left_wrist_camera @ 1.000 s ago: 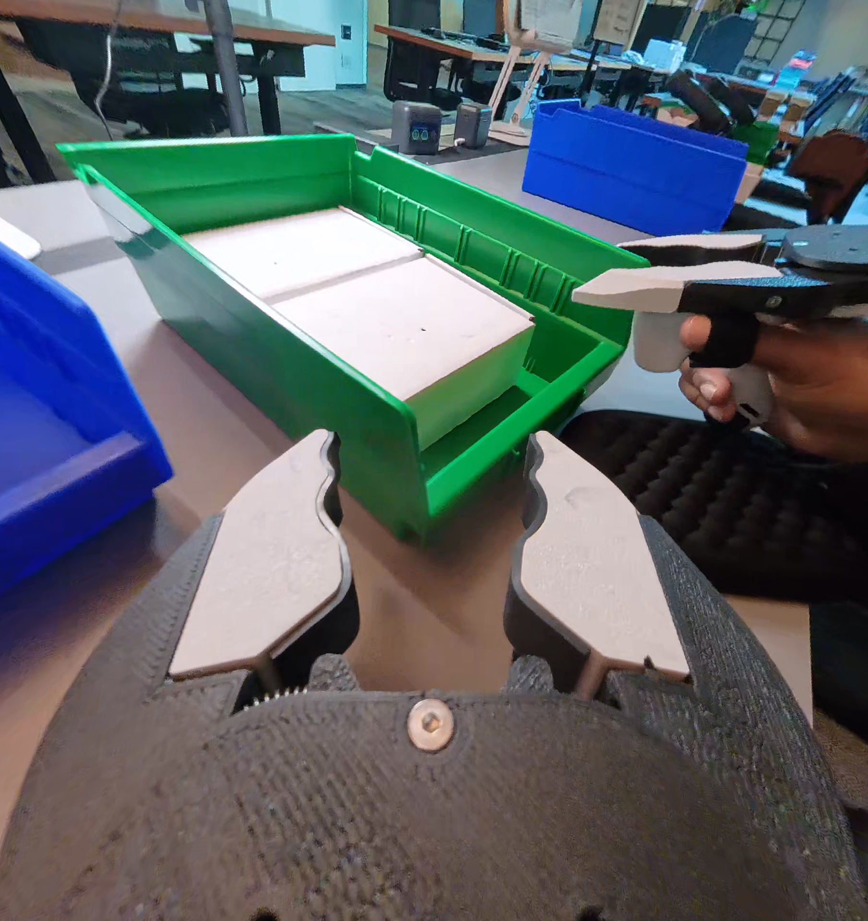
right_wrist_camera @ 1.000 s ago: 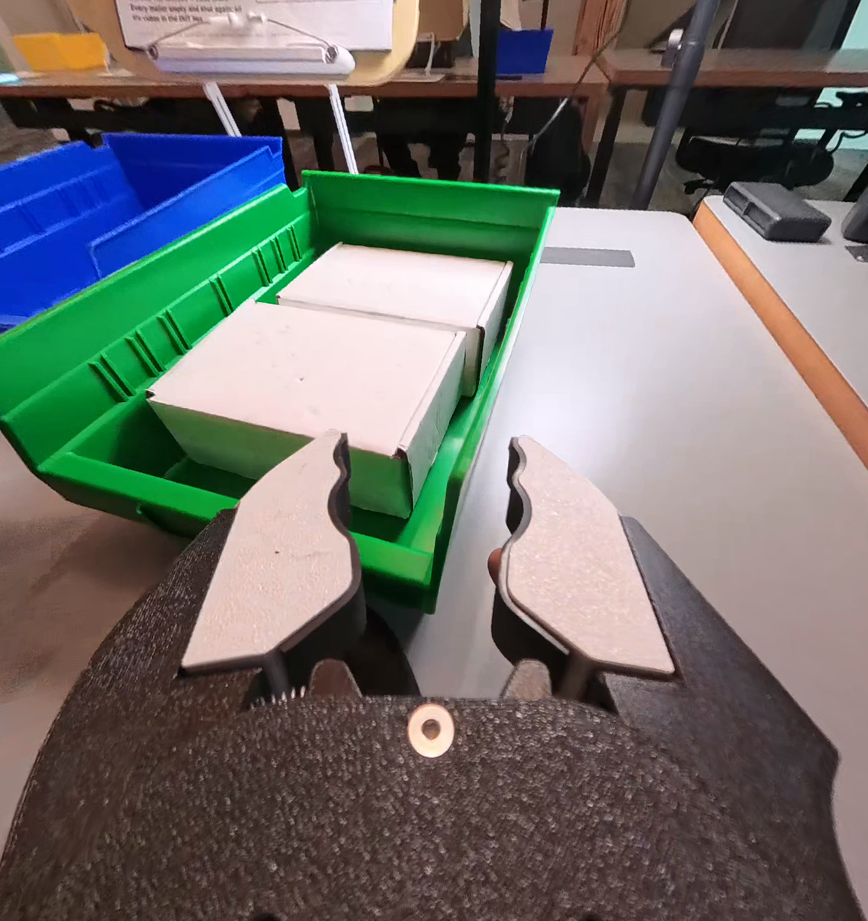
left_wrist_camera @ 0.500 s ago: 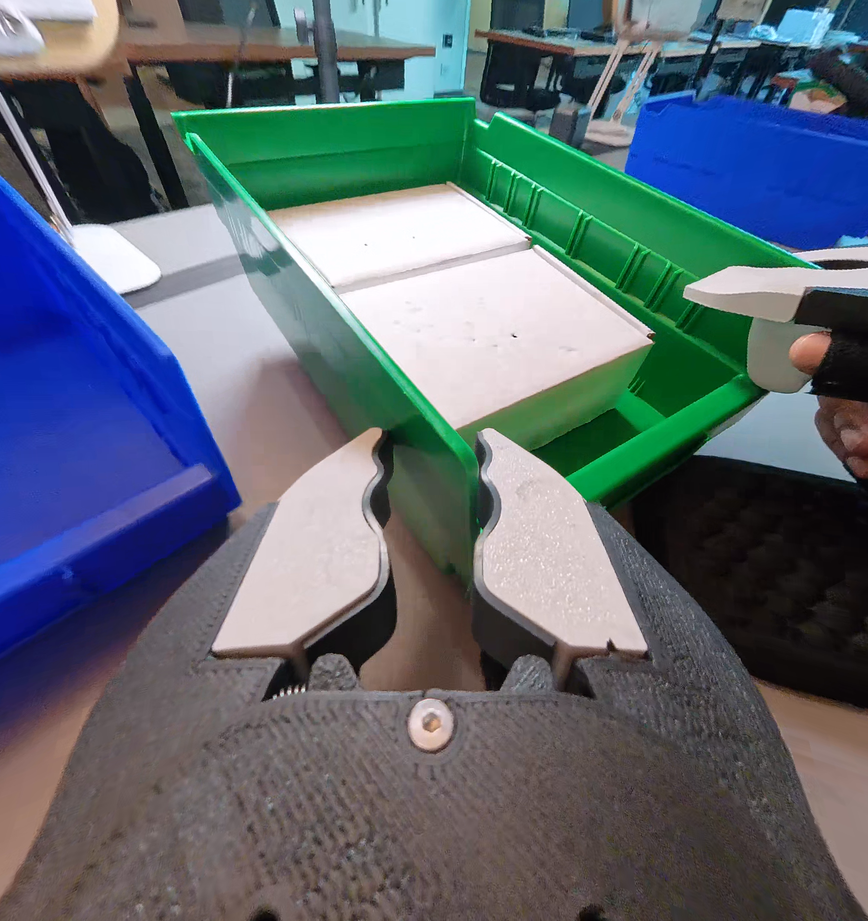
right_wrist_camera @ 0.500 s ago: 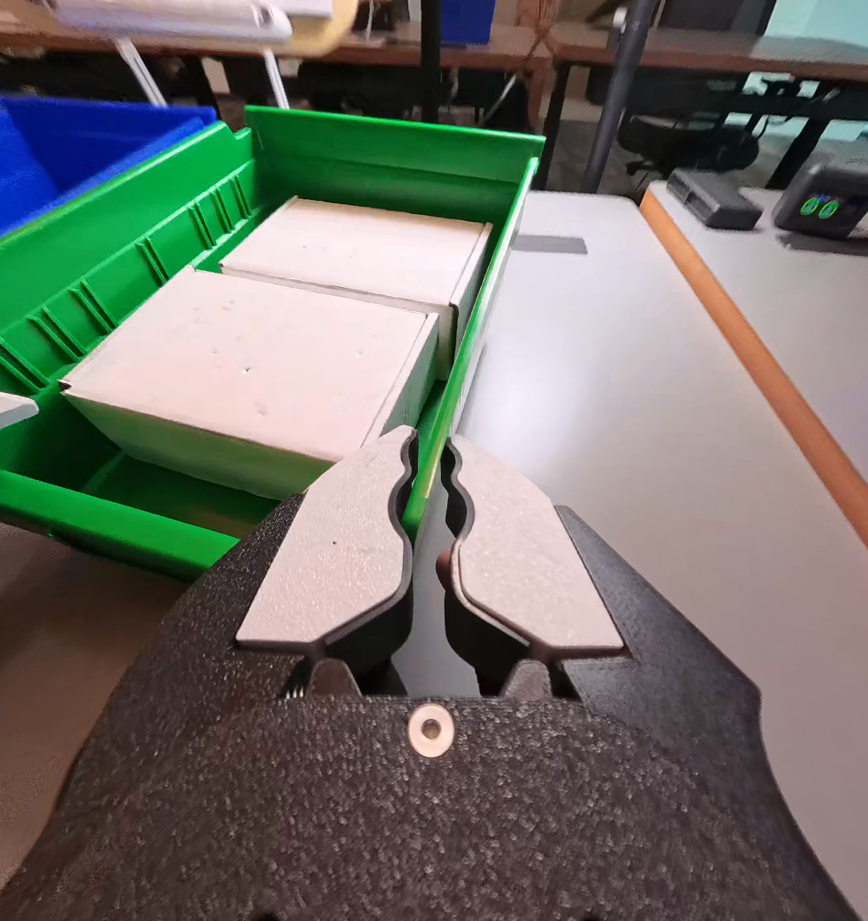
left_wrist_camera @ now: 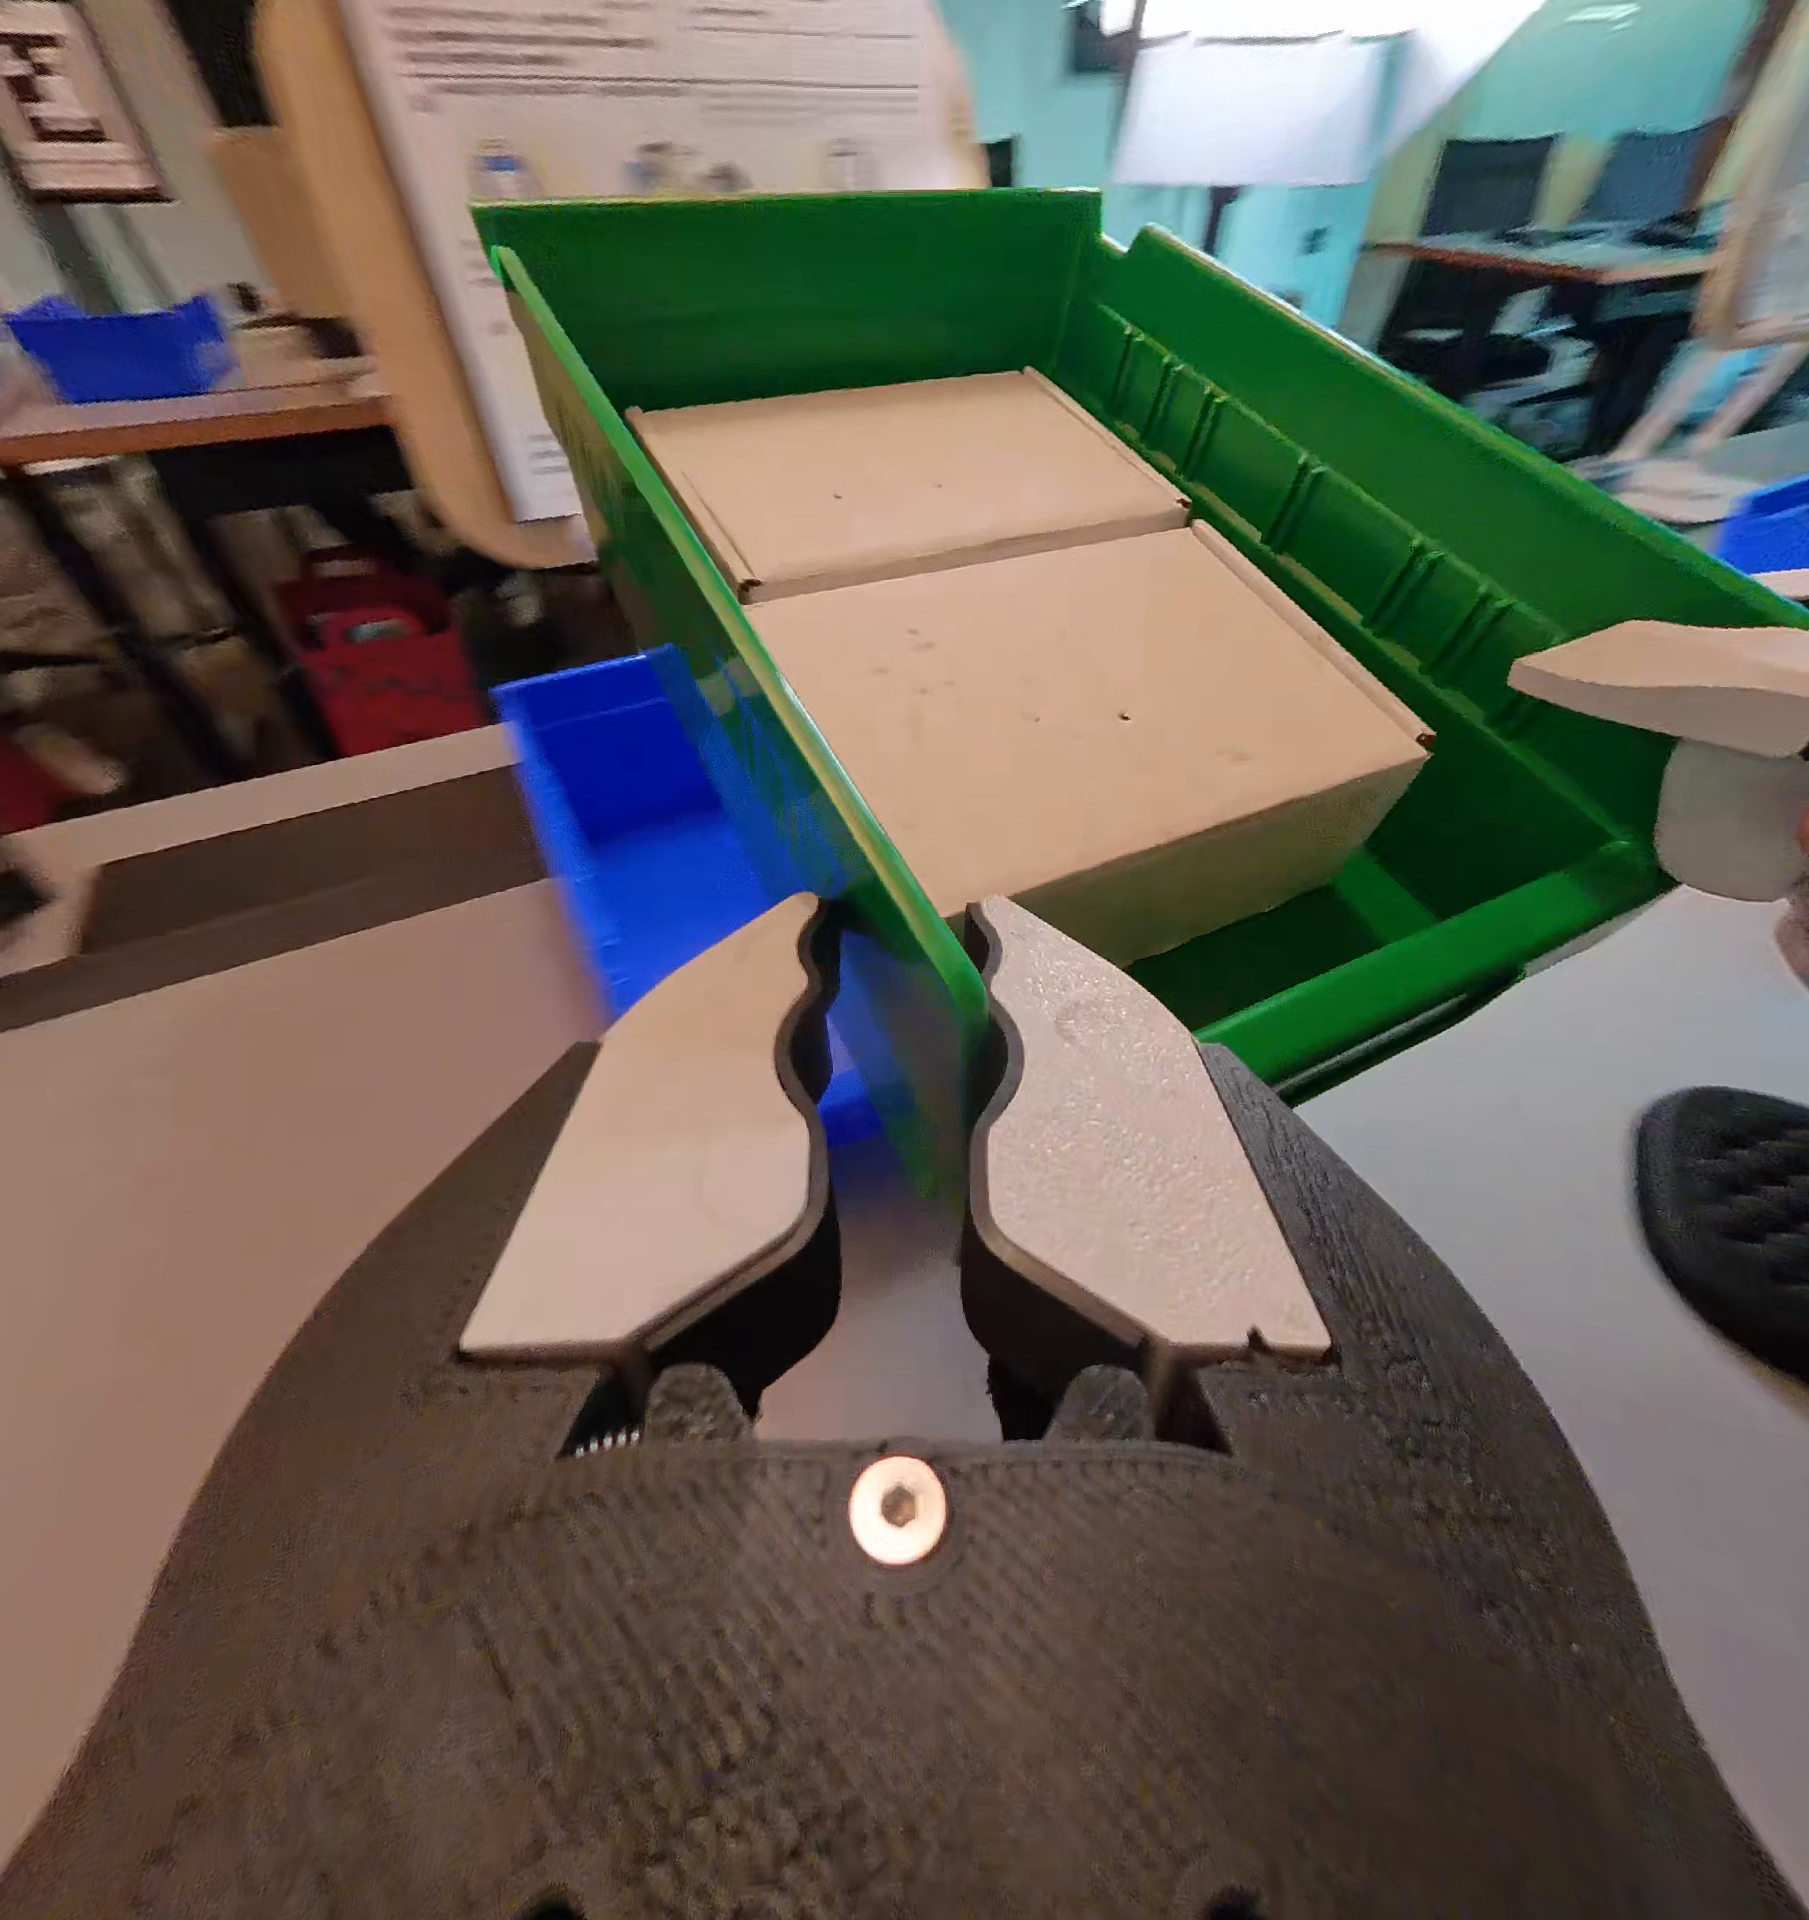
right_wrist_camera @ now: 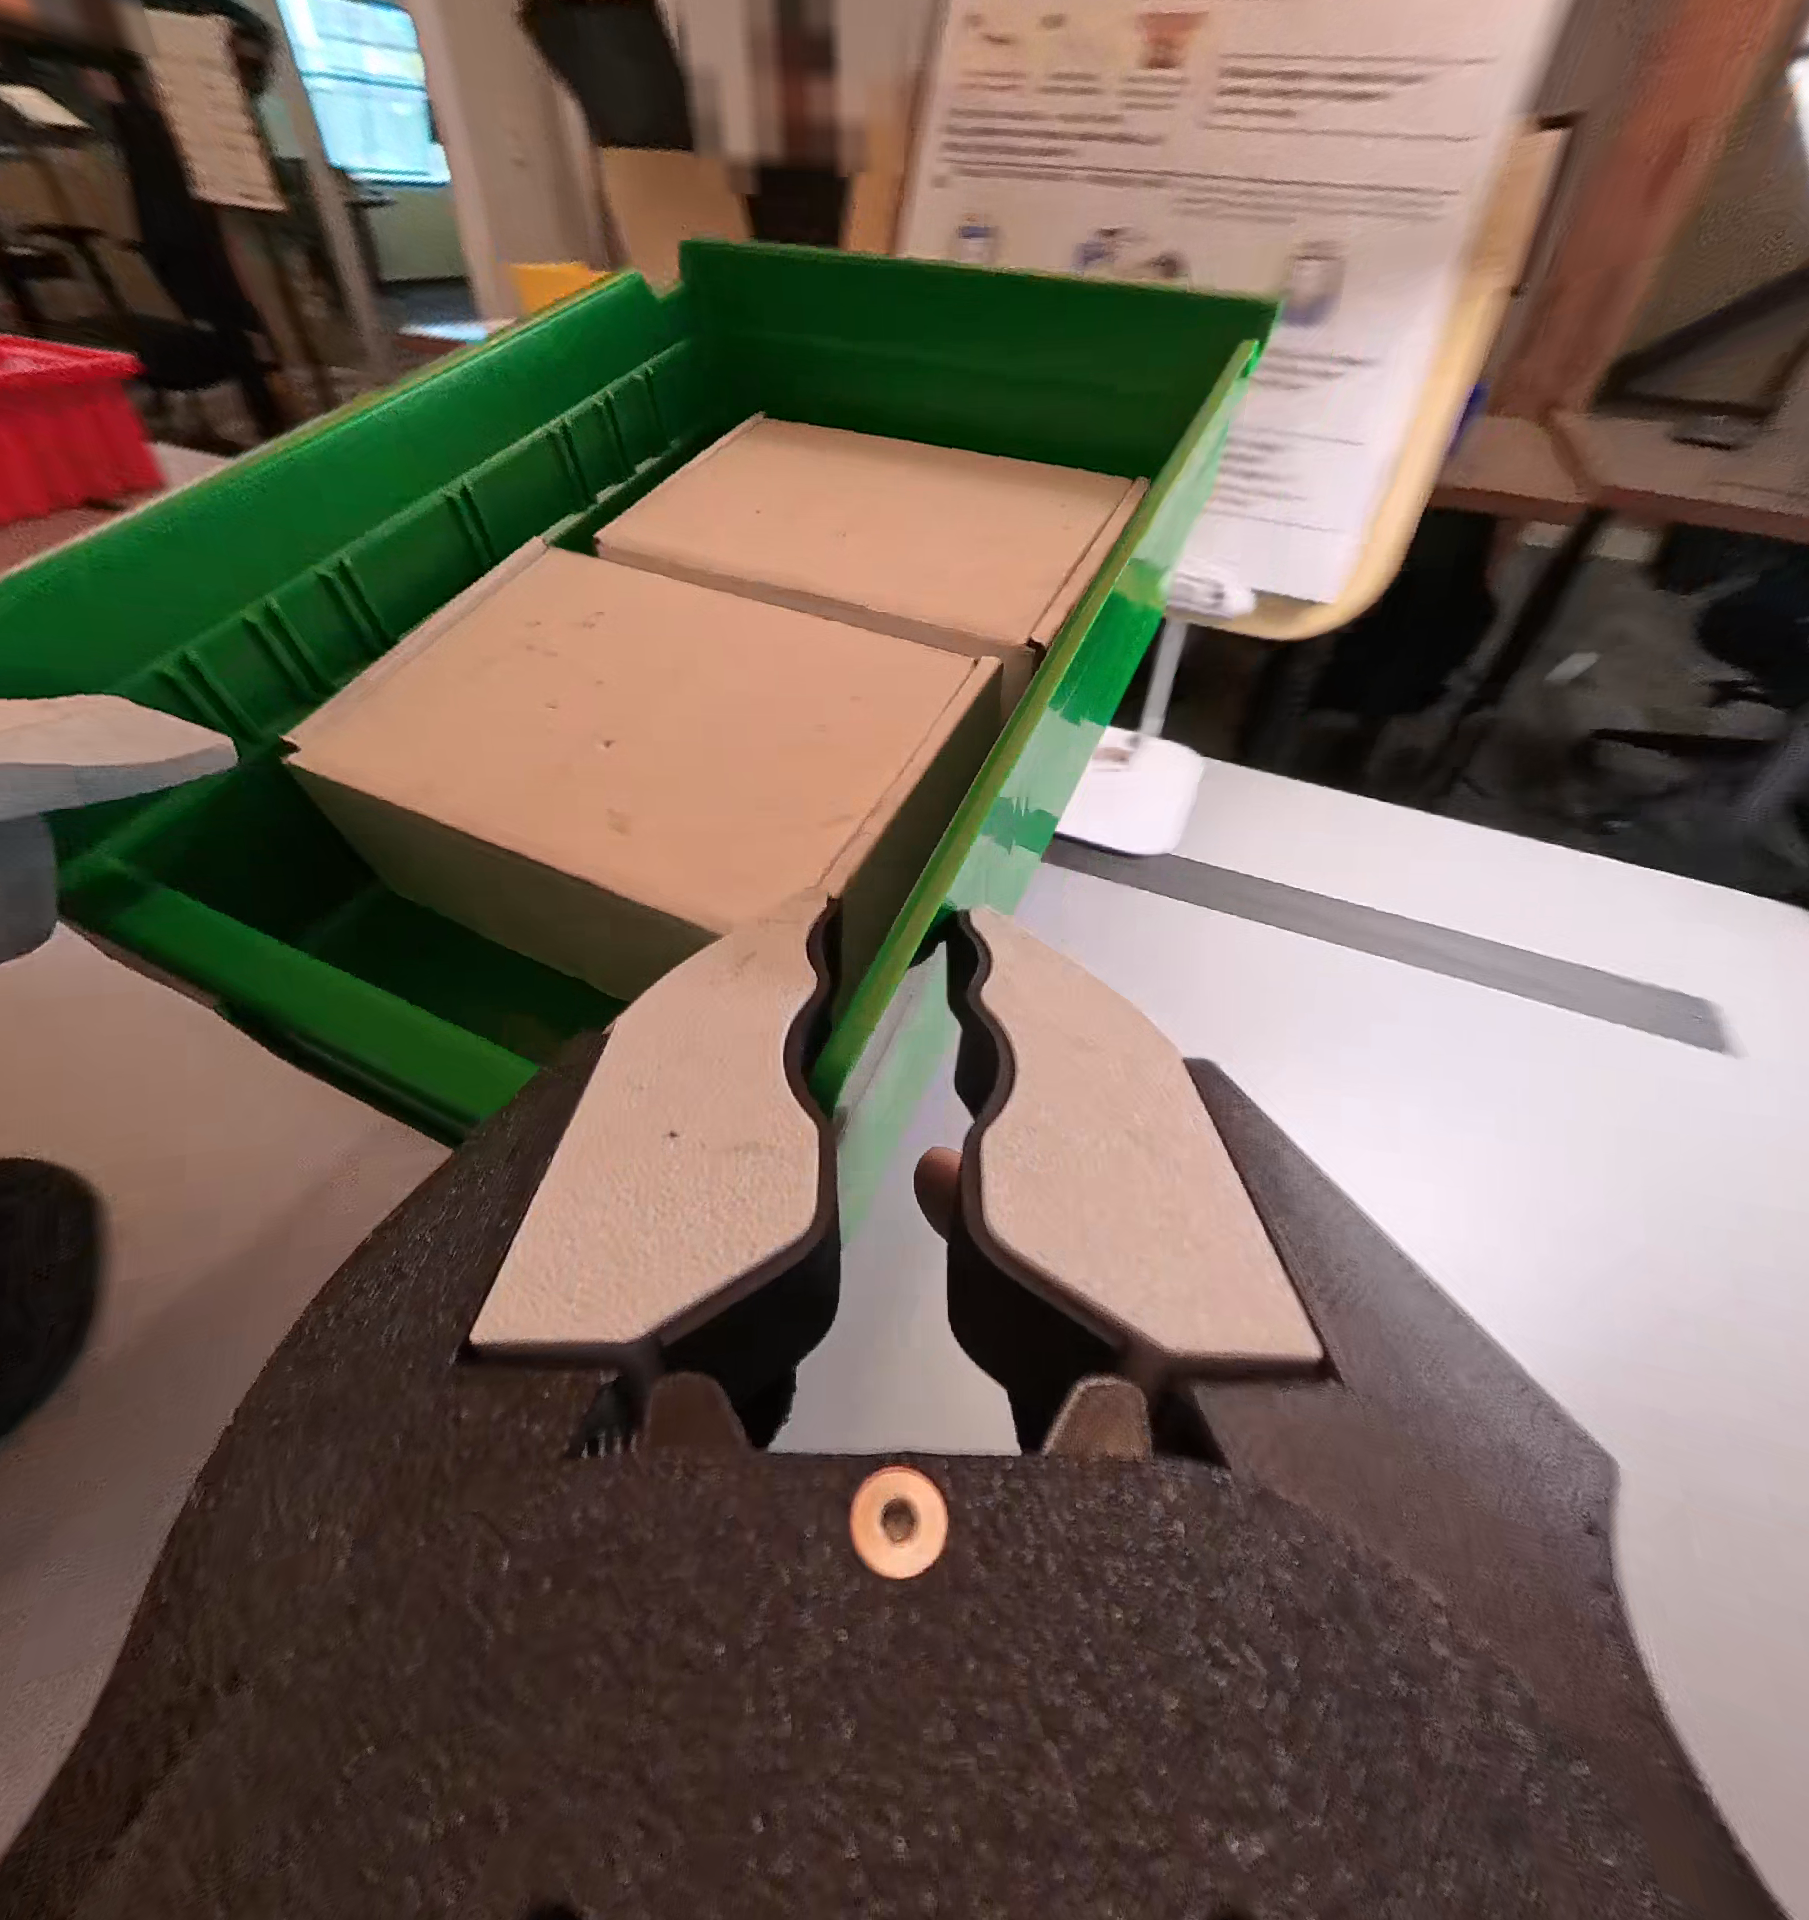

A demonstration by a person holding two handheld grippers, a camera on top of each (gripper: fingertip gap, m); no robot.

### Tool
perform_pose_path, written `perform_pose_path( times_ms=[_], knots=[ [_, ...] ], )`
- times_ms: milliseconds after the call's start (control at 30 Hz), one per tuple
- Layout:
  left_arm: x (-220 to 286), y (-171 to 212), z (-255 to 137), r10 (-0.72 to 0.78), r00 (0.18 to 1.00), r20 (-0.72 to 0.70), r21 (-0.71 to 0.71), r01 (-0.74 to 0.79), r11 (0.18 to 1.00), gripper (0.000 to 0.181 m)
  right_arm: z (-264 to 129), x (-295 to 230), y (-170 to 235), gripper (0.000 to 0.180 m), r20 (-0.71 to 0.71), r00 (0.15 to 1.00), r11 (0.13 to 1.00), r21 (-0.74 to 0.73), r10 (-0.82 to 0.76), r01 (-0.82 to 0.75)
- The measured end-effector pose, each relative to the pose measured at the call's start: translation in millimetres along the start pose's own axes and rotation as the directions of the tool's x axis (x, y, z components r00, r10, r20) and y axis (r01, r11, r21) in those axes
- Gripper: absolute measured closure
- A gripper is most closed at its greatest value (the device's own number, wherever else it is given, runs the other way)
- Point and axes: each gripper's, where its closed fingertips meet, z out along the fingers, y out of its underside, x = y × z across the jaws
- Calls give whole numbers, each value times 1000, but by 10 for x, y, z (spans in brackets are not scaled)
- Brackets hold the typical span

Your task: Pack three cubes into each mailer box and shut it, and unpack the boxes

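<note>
The green bin is up off the surface, tilted. Two shut boxes lie inside, just ahead of each gripper. The left gripper pinches one side wall; the right gripper pinches the other. This looks like carrying. Next, keep both grips tight and level.

- The white poster behind the green bin carries printed lines, too blurred to read.
- A framed black-and-white marker hangs upper left; no legible words.
</note>
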Motion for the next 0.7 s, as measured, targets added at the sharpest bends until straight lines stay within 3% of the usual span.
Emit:
perform_pose_path(
  times_ms=[167, 300, 500, 700],
  knots=[
    [-950, 52, -600, -2, 971, 239, -18, 7, 1000, 164, 676, -964, -107, 158, 219, 975, 999, -41, 25, -16],
    [-1523, 221, -991, -23, 923, 385, -25, 35, 999, 168, 1044, -1622, -113, 158, 309, 951, 999, -50, 16, 0],
    [-2022, 569, -1284, -69, 890, 450, -49, 101, 994, 168, 1369, -2273, 174, 154, 416, 909, 991, -132, 34, 23],
    [-2301, 1153, -1094, -157, 898, 411, -69, 202, 977, 169, 1616, -2472, 630, 148, 472, 881, 982, -182, 41, 52]
  ],
)
